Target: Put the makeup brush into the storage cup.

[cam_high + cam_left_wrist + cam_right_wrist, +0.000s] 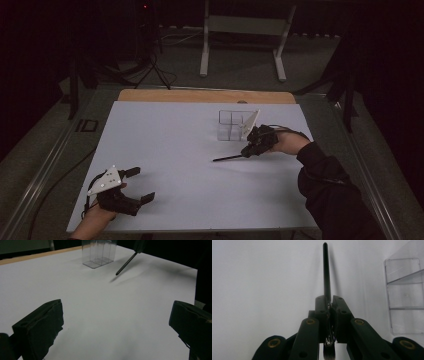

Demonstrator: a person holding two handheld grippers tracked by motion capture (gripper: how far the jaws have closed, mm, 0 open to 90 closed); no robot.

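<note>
Nothing here carries writing I can read: no label, brand, number or sign shows on the white tabletop [175,150] or on the clear box [231,125] near its far edge.

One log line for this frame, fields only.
left tongs: open, idle | right tongs: shut on brush | clear organizer: beside right tongs
</note>
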